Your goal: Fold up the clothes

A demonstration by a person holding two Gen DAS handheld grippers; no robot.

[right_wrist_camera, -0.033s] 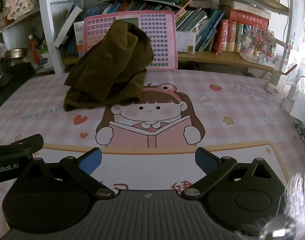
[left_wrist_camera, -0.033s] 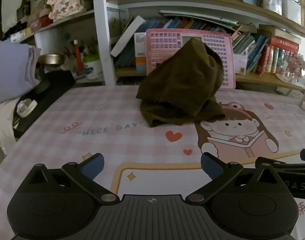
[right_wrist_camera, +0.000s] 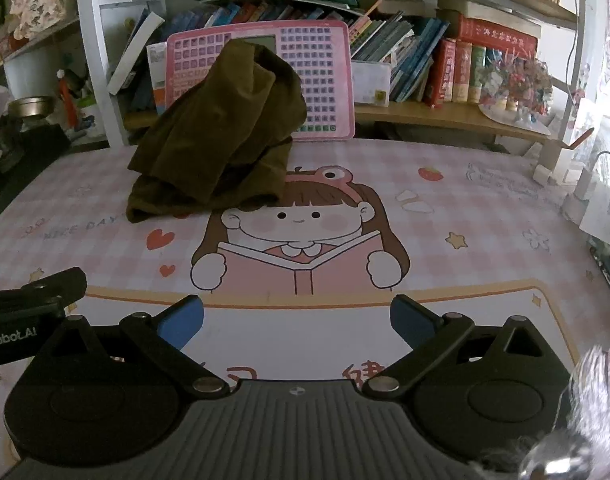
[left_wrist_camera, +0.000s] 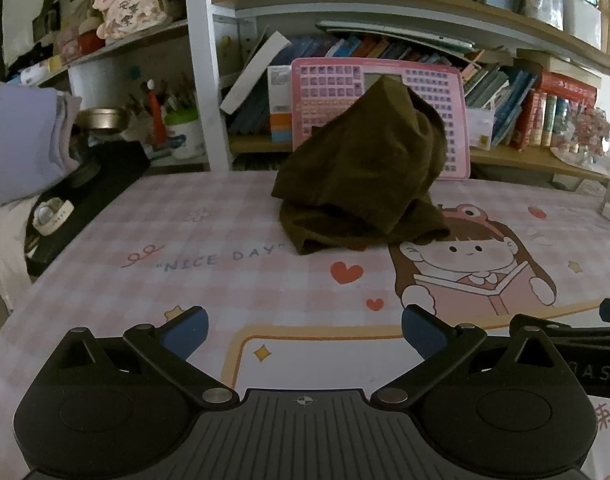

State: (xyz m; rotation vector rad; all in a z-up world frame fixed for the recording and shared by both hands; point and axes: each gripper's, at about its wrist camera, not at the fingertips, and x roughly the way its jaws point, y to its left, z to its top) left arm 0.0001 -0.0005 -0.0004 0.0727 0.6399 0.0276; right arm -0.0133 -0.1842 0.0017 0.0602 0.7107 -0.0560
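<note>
Bare mat (left_wrist_camera: 233, 280) ahead, brown garment (left_wrist_camera: 361, 172) heaped beyond, toy keyboard (left_wrist_camera: 437, 92) behind

Matt olive cloth garment (left_wrist_camera: 361, 168), soft-looking

Garment (left_wrist_camera: 361, 168) olive-brown, plain. Worktop (left_wrist_camera: 209, 240) pink-white check, cartoon girl print. Toy keyboard (left_wrist_camera: 441, 92) behind garment pink, purple keys.

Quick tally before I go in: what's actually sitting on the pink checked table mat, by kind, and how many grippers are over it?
Crumpled olive-brown fabric garment: 1
Pink plastic keypad toy board, standing at the mat's far edge behind the garment: 1
Black two-finger grippers, jaws open and empty: 2, the left gripper and the right gripper
Total: 4
</note>
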